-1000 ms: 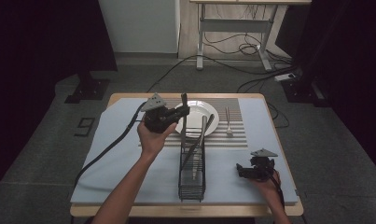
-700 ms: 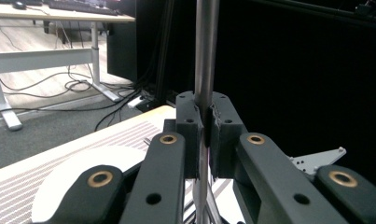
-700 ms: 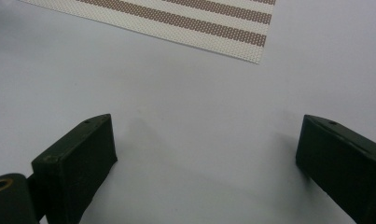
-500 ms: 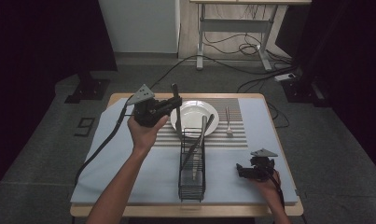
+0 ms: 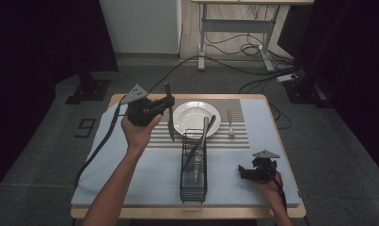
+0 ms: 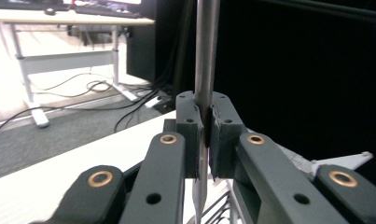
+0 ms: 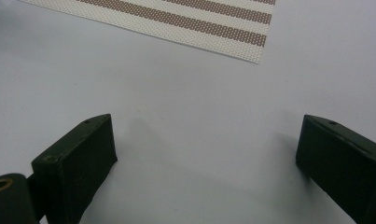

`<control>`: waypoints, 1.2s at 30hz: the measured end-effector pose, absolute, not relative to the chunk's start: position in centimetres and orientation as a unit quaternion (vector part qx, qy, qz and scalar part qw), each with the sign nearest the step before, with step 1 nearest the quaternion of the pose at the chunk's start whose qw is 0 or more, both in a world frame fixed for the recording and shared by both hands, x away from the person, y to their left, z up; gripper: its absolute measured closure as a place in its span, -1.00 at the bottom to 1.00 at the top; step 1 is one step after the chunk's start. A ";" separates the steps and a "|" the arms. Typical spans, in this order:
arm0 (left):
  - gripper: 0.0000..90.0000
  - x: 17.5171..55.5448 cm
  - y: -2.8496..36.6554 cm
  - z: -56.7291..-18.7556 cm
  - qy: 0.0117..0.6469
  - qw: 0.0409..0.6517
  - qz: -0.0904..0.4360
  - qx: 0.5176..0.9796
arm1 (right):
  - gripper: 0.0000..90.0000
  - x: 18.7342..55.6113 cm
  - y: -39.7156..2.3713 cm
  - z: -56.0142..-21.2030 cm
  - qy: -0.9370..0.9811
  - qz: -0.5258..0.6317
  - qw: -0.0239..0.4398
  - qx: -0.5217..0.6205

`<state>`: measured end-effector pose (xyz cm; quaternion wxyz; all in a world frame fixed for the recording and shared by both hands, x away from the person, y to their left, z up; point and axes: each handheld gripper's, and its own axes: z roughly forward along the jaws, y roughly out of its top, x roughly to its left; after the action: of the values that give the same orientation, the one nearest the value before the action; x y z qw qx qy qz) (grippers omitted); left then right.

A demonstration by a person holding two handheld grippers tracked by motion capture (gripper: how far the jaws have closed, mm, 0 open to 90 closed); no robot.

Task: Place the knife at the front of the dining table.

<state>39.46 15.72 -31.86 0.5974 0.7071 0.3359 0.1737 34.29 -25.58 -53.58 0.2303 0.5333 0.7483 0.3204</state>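
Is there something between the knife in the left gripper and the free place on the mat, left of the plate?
Nothing visible. The left gripper holds the knife upright, tip down, above the striped mat just left of the plate. The mat there looks bare; the rack stands nearer, off that path.

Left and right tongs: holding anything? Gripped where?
Left tongs clamp a table knife on its handle, blade hanging down. Right tongs are open, holding nothing.

The high view is dim, with black curtains at both sides and soft light from above on the table [image 5: 130, 188]. The left gripper view has washed-out glare at its left, its near jaws soft. The right gripper view is evenly lit, with faint shadows.
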 end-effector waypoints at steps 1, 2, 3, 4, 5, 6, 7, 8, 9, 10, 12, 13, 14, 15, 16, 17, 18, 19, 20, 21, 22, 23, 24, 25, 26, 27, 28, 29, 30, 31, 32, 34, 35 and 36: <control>0.87 39.5 15.7 -31.9 0.336 0.597 0.174 0.707 | -0.90 34.3 -25.6 -53.6 0.748 0.320 0.230 0.533; 0.87 39.8 16.1 -32.4 0.344 0.594 0.173 0.706 | -0.90 34.3 -25.6 -53.6 0.749 0.320 0.231 0.532; 0.87 40.0 16.3 -32.7 0.349 0.593 0.169 0.706 | -0.90 34.3 -25.6 -53.6 0.749 0.320 0.231 0.533; 0.87 40.0 16.3 -32.7 0.349 0.593 0.169 0.706 | -0.90 34.3 -25.6 -53.6 0.749 0.320 0.231 0.533; 0.87 40.3 16.6 -33.2 0.353 0.587 0.169 0.708 | -0.90 34.3 -25.6 -53.6 0.749 0.320 0.231 0.533; 0.87 40.4 16.6 -33.4 0.356 0.585 0.170 0.708 | -0.90 34.3 -25.6 -53.6 0.749 0.320 0.231 0.532; 0.87 40.5 16.7 -33.8 0.358 0.584 0.167 0.709 | -0.90 34.3 -25.6 -53.6 0.749 0.320 0.231 0.532; 0.87 40.6 16.9 -34.0 0.360 0.582 0.165 0.710 | -0.90 34.3 -25.6 -53.6 0.749 0.320 0.230 0.533; 0.87 40.7 17.0 -34.3 0.361 0.581 0.160 0.711 | -0.90 34.3 -25.6 -53.6 0.749 0.320 0.230 0.533; 0.87 40.7 17.1 -34.6 0.364 0.580 0.159 0.711 | -0.90 34.3 -25.6 -53.6 0.749 0.320 0.231 0.532; 0.87 40.9 17.4 -35.3 0.371 0.577 0.156 0.711 | -0.90 34.3 -25.6 -53.6 0.749 0.320 0.231 0.532; 0.87 41.0 17.5 -35.7 0.375 0.574 0.156 0.711 | -0.90 34.3 -25.6 -53.6 0.749 0.320 0.230 0.533; 0.87 41.1 17.6 -36.1 0.380 0.568 0.157 0.713 | -0.90 34.3 -25.6 -53.6 0.748 0.320 0.230 0.534; 0.87 41.2 17.6 -36.4 0.382 0.565 0.158 0.714 | -0.90 34.3 -25.6 -53.6 0.748 0.321 0.231 0.534; 0.87 41.2 17.7 -36.5 0.384 0.562 0.161 0.715 | -0.90 34.3 -25.6 -53.6 0.749 0.320 0.230 0.533; 0.87 41.3 17.7 -36.9 0.386 0.556 0.164 0.717 | -0.90 34.3 -25.6 -53.6 0.749 0.320 0.230 0.533; 0.87 41.3 17.8 -37.1 0.388 0.554 0.164 0.718 | -0.90 34.3 -25.6 -53.6 0.749 0.320 0.230 0.533; 0.87 41.4 17.8 -37.3 0.390 0.552 0.162 0.719 | -0.90 34.3 -25.6 -53.6 0.748 0.320 0.230 0.534; 0.87 41.5 17.9 -37.5 0.392 0.549 0.162 0.720 | -0.90 34.3 -25.6 -53.6 0.748 0.320 0.230 0.533; 0.87 41.6 17.9 -37.7 0.394 0.546 0.163 0.721 | -0.90 34.3 -25.6 -53.6 0.749 0.320 0.230 0.533; 0.87 41.6 17.9 -37.9 0.396 0.544 0.163 0.722 | -0.90 34.3 -25.6 -53.6 0.748 0.320 0.231 0.533; 0.87 41.7 18.0 -38.2 0.397 0.540 0.164 0.723 | -0.90 34.3 -25.6 -53.6 0.748 0.320 0.231 0.534; 0.87 41.8 18.0 -38.2 0.399 0.540 0.164 0.723 | -0.90 34.3 -25.6 -53.6 0.748 0.321 0.231 0.533; 0.87 41.9 18.1 -38.4 0.400 0.540 0.162 0.723 | -0.90 34.3 -25.6 -53.6 0.748 0.321 0.231 0.533; 0.87 42.0 18.1 -38.5 0.402 0.538 0.161 0.723 | -0.90 34.3 -25.6 -53.6 0.748 0.321 0.231 0.533; 0.87 42.2 18.2 -38.7 0.404 0.536 0.160 0.724 | -0.90 34.3 -25.6 -53.6 0.748 0.321 0.231 0.533; 0.87 42.3 18.2 -38.8 0.405 0.535 0.161 0.724 | -0.90 34.3 -25.6 -53.6 0.748 0.321 0.231 0.533; 0.87 42.4 18.2 -38.9 0.406 0.533 0.161 0.725 | -0.90 34.3 -25.6 -53.6 0.748 0.321 0.231 0.533; 0.87 42.5 18.2 -39.0 0.407 0.532 0.161 0.725 | -0.90 34.3 -25.6 -53.6 0.748 0.321 0.231 0.533; 0.87 42.7 18.3 -39.1 0.409 0.532 0.161 0.724 | -0.90 34.3 -25.6 -53.6 0.748 0.321 0.231 0.533; 0.87 42.9 18.4 -39.2 0.411 0.532 0.161 0.723 | -0.90 34.3 -25.6 -53.6 0.748 0.321 0.231 0.533; 0.87 43.1 18.5 -39.4 0.414 0.529 0.161 0.723 | -0.90 34.3 -25.6 -53.6 0.748 0.321 0.231 0.533; 0.87 43.4 18.6 -39.6 0.415 0.526 0.161 0.724 | -0.90 34.3 -25.6 -53.6 0.748 0.321 0.231 0.533; 0.87 43.5 18.6 -39.7 0.416 0.525 0.162 0.725 | -0.90 34.3 -25.6 -53.6 0.748 0.320 0.231 0.533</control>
<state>43.47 18.60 -39.67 0.5254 0.7246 0.4156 0.1618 34.28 -25.58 -53.58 0.2308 0.5330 0.7483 0.3205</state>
